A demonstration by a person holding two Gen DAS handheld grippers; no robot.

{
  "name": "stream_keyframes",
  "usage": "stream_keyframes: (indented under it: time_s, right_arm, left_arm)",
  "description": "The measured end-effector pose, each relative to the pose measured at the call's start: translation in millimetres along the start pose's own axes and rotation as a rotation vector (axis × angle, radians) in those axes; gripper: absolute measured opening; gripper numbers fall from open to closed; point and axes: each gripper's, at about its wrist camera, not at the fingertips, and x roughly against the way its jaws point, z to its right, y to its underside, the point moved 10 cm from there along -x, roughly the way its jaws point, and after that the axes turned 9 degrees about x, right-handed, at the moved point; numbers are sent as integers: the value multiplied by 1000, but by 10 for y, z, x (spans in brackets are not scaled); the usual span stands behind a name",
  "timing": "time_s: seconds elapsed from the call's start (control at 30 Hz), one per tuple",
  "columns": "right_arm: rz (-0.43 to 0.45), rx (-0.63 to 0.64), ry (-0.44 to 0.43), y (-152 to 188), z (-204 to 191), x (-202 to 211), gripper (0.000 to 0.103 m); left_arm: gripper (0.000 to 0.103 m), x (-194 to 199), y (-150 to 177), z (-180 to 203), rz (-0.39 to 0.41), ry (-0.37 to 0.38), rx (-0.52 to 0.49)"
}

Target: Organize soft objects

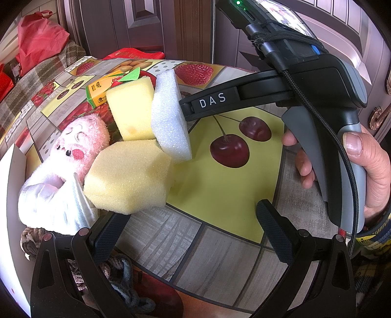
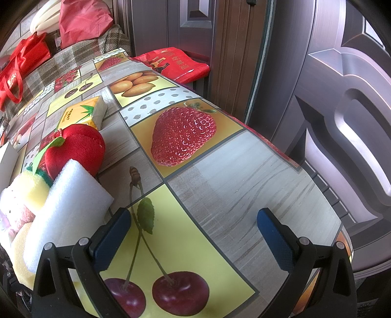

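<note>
A pile of soft things lies on the table's left side: a white foam block (image 1: 171, 117) leaning upright, two yellow sponges (image 1: 129, 176) (image 1: 133, 110), a pink and white plush toy (image 1: 73, 149) and a white cloth (image 1: 53, 203). A red plush apple (image 2: 78, 146) sits behind them. My left gripper (image 1: 193, 234) is open and empty, its left finger just under the near yellow sponge. My right gripper (image 2: 193, 237) is open and empty; its left finger (image 2: 112, 237) is beside the white foam block (image 2: 70, 208). In the left wrist view its tip (image 1: 188, 110) touches the foam.
A yellow tissue pack (image 2: 83, 112) lies behind the pile on the fruit-print tablecloth (image 2: 244, 171). A knitted cloth (image 1: 117, 276) hangs at the near left table edge. Brown doors (image 2: 342, 97) stand right of the table. Red bags (image 2: 80, 22) sit on a couch at the back left.
</note>
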Motion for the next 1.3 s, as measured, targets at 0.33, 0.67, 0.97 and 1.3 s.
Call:
stream_keyframes:
  time_s: [0.33,0.67,0.97,1.3]
  right_arm:
    - [-1,1,1,0,-2,0,103]
    - [7,-2,-1,-6,-8,-4,103]
    - [10,-3,-2,-8,1,-7,103]
    - [250,-130,-329,-94,54,424,103]
  left_arm:
    - [102,115,-63,264,67,32,-139]
    - [103,2133,-534,-98,676,154,125]
    - [103,2450,99,-791,699,63,249]
    - [103,1449,603,-543,372,59,234]
